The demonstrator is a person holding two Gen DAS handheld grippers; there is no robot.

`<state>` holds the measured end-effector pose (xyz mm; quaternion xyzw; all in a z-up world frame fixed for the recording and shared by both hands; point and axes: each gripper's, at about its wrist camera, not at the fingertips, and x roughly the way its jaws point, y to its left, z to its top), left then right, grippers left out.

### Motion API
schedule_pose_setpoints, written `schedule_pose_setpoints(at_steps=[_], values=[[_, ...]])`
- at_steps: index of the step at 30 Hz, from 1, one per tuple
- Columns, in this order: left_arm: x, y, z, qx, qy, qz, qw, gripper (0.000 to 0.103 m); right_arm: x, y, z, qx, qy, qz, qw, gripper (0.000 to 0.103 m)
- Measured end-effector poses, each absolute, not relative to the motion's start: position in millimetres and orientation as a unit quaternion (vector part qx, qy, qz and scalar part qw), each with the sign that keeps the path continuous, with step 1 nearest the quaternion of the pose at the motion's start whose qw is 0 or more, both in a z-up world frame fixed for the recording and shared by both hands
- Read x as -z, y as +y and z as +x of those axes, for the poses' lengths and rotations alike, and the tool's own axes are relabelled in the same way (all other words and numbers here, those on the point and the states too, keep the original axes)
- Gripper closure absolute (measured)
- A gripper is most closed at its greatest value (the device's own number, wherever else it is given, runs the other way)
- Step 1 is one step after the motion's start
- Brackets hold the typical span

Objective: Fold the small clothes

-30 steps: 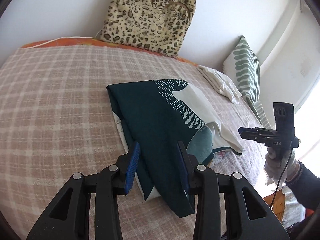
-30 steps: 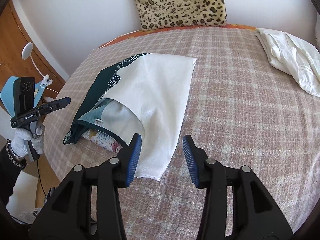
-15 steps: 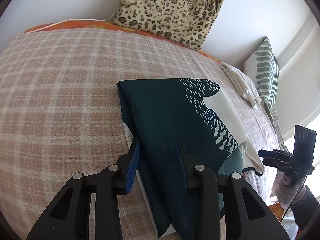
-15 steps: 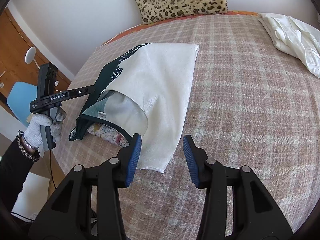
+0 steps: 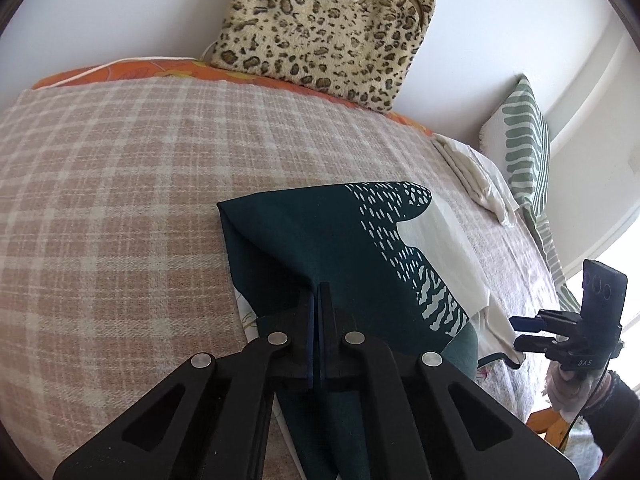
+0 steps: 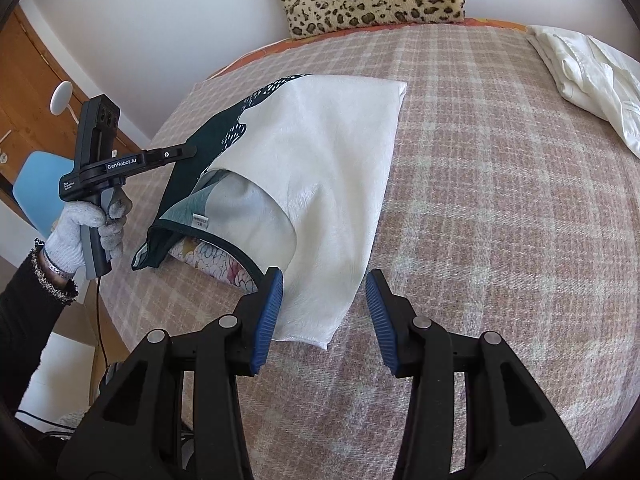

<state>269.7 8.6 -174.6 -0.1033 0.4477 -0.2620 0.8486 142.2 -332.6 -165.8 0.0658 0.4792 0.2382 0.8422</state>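
Where its two black fingers meet with no gap, the left gripper (image 5: 316, 292) pinches a raised fold of the dark teal garment (image 5: 320, 248), the cloth peaking into a ridge at the tips. That garment lies part-folded on the bed (image 5: 120, 200), near its front edge, on a pink-and-cream checked blanket. From the left wrist it reads mostly as deep teal with a band of pale dashes and zebra-like marks giving way to cream.

The right gripper (image 6: 324, 308) hovers with its blue pads (image 6: 268, 312) parted and nothing between them, just over the garment's near cream corner. This view shows what the other hides: a broad cream panel uppermost, a teal-edged opening with a small label inside, and a floral print peeking out beneath it. It also shows the gloved left hand (image 6: 84, 224) on the left gripper's handle, a blue chair (image 6: 36, 188) and wooden furniture behind.

Only the left wrist view takes in the green-striped cushion (image 5: 524, 152). Both show the leopard-print cushion (image 5: 320, 28) against the wall and a crumpled white cloth (image 6: 592, 76) well apart from the garment.
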Motion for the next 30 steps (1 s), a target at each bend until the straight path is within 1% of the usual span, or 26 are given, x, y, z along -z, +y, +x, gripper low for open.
schedule_pose_setpoints(at_steps=[3, 6, 8, 9, 10, 11, 12, 13, 14, 16, 18, 20, 23, 27, 30], values=[[165, 18, 277, 0.247, 0.437, -0.107, 0.858, 0.103, 169, -330, 140, -0.243, 0.486, 0.063, 0.837, 0.057], [163, 21, 283, 0.224, 0.434, -0.084, 0.868, 0.103, 171, -326, 140, -0.246, 0.492, 0.055, 0.834, 0.058], [167, 23, 285, 0.224, 0.438, -0.095, 0.865, 0.103, 173, -321, 140, -0.239, 0.498, 0.04, 0.833, 0.075], [169, 22, 285, 0.222, 0.441, -0.094, 0.864, 0.103, 175, -320, 140, -0.237, 0.503, 0.034, 0.83, 0.088], [171, 22, 283, 0.225, 0.447, -0.097, 0.86, 0.103, 175, -320, 140, -0.236, 0.504, 0.031, 0.831, 0.091], [173, 23, 281, 0.228, 0.454, -0.099, 0.856, 0.103, 174, -322, 139, -0.235, 0.504, 0.032, 0.831, 0.092], [174, 23, 279, 0.226, 0.459, -0.097, 0.854, 0.098, 173, -324, 139, -0.231, 0.502, 0.03, 0.833, 0.095], [174, 24, 274, 0.217, 0.464, -0.091, 0.854, 0.089, 171, -328, 138, -0.219, 0.499, 0.024, 0.838, 0.095], [173, 26, 270, 0.208, 0.465, -0.089, 0.856, 0.086, 169, -332, 137, -0.209, 0.498, 0.022, 0.841, 0.096], [169, 29, 258, 0.2, 0.455, -0.075, 0.864, 0.085, 166, -338, 135, -0.221, 0.5, 0.035, 0.837, 0.096], [164, 29, 251, 0.187, 0.446, -0.053, 0.874, 0.085, 162, -331, 128, -0.255, 0.503, 0.021, 0.826, 0.096], [158, 29, 249, 0.19, 0.44, -0.056, 0.876, 0.085, 154, -321, 122, -0.252, 0.49, -0.009, 0.835, 0.095], [146, 23, 250, 0.194, 0.428, -0.061, 0.881, 0.085, 139, -317, 126, -0.246, 0.474, -0.01, 0.845, 0.092], [132, 0, 250, 0.217, 0.412, -0.048, 0.884, 0.085, 120, -316, 145, -0.238, 0.444, 0.002, 0.864, 0.076], [128, -23, 257, 0.228, 0.409, -0.032, 0.883, 0.085, 110, -314, 173, -0.23, 0.429, 0.015, 0.874, 0.075]])
